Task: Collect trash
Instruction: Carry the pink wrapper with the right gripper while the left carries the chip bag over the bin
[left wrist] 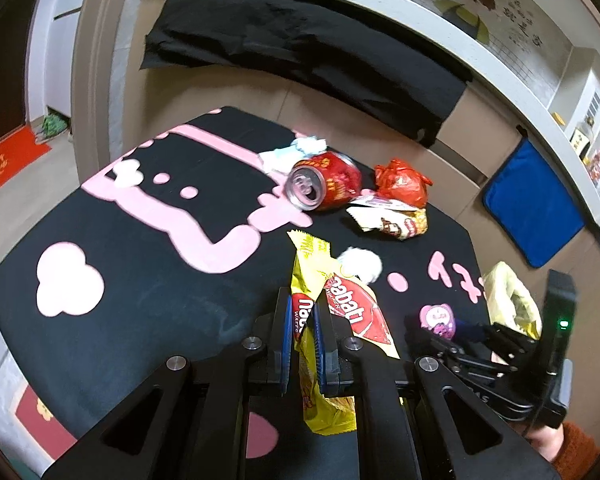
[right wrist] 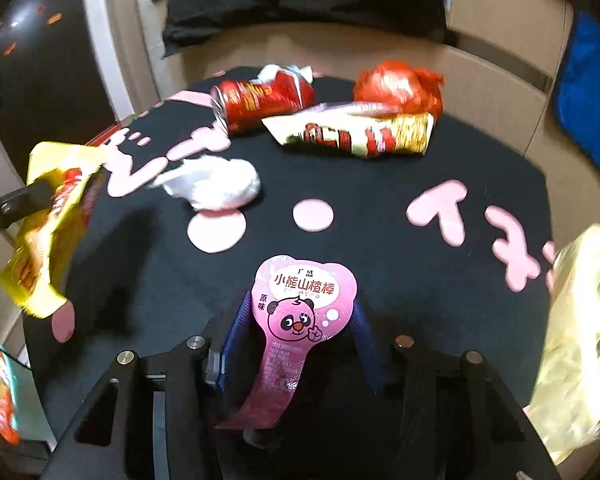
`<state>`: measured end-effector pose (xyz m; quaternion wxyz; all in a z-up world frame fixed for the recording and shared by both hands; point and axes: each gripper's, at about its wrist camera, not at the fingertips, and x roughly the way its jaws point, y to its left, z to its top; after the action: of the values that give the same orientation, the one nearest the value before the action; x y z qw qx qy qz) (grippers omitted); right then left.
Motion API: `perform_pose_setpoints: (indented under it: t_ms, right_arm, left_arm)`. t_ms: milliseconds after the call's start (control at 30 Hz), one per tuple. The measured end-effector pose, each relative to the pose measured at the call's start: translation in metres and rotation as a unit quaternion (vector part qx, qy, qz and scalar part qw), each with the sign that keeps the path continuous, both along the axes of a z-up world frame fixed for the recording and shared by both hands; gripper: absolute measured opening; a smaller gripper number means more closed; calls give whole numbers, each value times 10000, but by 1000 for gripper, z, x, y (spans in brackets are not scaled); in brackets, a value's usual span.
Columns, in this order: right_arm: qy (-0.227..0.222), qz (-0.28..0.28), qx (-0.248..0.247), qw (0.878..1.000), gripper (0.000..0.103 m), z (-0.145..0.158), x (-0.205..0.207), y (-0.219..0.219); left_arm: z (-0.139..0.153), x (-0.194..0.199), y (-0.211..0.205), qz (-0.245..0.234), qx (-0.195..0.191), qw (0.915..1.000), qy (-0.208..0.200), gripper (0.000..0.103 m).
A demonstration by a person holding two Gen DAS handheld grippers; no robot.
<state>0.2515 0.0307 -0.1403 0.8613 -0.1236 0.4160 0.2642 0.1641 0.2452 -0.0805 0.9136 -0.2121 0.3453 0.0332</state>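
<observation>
Pinching the yellow wafer wrapper (left wrist: 320, 320), left gripper (left wrist: 303, 320) nearly shut on thin crinkly film. Right gripper (right wrist: 296, 320) half open around the pink panda wrapper (right wrist: 300, 312); contact unclear. Both look light, floppy, slippery: grip mid-body. Farther out on the black cloth (left wrist: 140, 288): dented red can (left wrist: 324, 184), tissue wad (left wrist: 360, 262).

Beige sofa (left wrist: 460, 128) with black cloth (left wrist: 300, 52), blue cushion (left wrist: 532, 204).
</observation>
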Motion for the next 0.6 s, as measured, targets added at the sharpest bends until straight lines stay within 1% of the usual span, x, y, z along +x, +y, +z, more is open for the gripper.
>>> perform_pose_setpoints:
  t_ms: [100,200,300,433,600]
  right_arm:
    - [-331,31,102,9994,46,21,-10,-12]
    - [-730,29,159,9972,46,50,-19,-28]
    - [-881,-19,360,9955,46,76,-18,-52]
    - [-1248,-228,524,9905,46,111,-18,-92]
    - [-1669,-602,675,9818,46,148,-18,-153]
  left_arm:
    - [15,4,-17,-149,159,9997,-105,10]
    - [34,12,-40,-353,316,9986,-226,10]
    - [53,20,-65,-556,462,9966,-388,10]
    - [84,35,-112,-863,663,9914,-728,10]
    - [110,55,-173,-1328,706,9826,-1089,10]
